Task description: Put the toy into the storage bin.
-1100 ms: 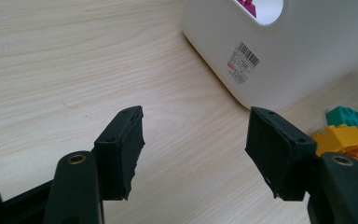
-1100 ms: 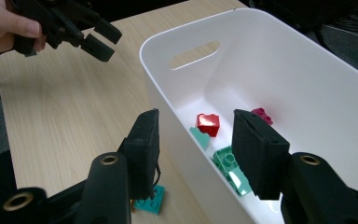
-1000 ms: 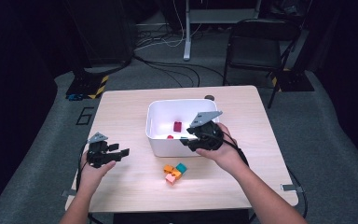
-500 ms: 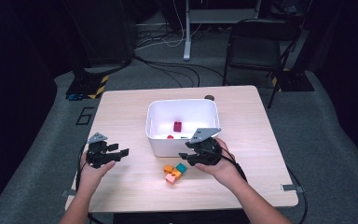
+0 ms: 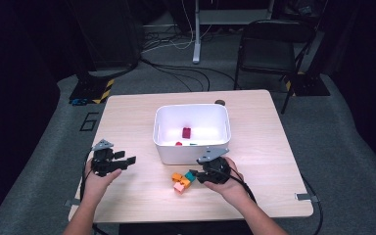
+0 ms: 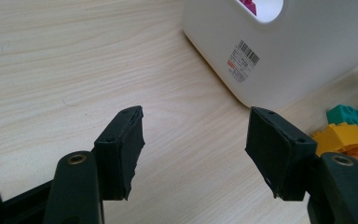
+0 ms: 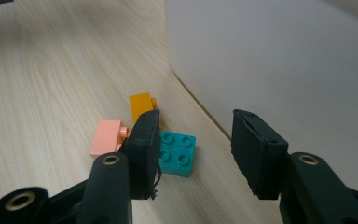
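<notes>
A white bin (image 5: pixel 164 152) stands mid-table with a magenta brick (image 5: pixel 186 132) and a small red brick (image 5: pixel 178 143) inside. In front of it lie three loose bricks: orange (image 5: pixel 176 176), teal (image 5: pixel 190 175) and pink (image 5: pixel 179 186). My right gripper (image 5: pixel 197 176) hangs low just right of them, open. In the right gripper view the teal brick (image 7: pixel 177 153) lies partly between the jaws, against the left one, and the pads (image 7: pixel 142 149) are not pressing it. My left gripper (image 5: pixel 126 158) rests open at the table's left, with nothing in it (image 6: pixel 196 135).
The bin wall (image 7: pixel 284 70) runs close along the right jaw's side. A labelled bin corner (image 6: pixel 279 70) and the brick cluster (image 6: pixel 342 135) lie ahead of the left gripper. A black folding chair (image 5: pixel 269 44) and cables sit beyond the table's far edge.
My right gripper has come down from the bin's front rim to the table beside the loose bricks. The left hand has stayed put.
</notes>
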Action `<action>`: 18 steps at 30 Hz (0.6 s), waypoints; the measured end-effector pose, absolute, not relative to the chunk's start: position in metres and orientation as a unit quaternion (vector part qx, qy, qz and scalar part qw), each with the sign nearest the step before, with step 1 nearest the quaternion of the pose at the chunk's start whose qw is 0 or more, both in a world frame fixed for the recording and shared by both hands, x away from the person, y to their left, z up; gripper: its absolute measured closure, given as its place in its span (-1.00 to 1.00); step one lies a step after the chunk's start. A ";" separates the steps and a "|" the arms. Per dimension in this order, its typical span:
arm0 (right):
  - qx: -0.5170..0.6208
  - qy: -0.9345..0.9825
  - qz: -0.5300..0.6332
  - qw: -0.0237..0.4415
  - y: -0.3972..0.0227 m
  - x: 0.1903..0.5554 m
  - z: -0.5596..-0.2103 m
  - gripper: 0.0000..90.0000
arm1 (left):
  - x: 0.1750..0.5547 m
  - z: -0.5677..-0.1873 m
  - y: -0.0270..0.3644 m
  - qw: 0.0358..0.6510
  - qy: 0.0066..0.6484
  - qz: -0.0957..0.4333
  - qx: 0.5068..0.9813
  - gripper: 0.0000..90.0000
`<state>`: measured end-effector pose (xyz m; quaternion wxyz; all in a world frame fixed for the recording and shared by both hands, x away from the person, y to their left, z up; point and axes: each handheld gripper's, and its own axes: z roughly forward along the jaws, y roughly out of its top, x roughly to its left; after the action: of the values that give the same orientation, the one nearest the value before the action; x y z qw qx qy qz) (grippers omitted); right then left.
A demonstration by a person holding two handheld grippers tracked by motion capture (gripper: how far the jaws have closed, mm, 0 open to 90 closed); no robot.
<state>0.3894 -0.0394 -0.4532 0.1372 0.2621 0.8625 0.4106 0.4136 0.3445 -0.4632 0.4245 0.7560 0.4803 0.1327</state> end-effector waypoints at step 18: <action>0.285 0.870 0.386 0.114 -0.029 0.398 -0.488 0.34 | 0.413 -0.463 0.345 0.424 0.481 0.133 0.756 -0.20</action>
<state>0.3984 -0.0289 -0.4880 0.1142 0.2847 0.8701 0.3858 0.4134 0.3450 -0.4632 0.4238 0.7560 0.4809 0.1328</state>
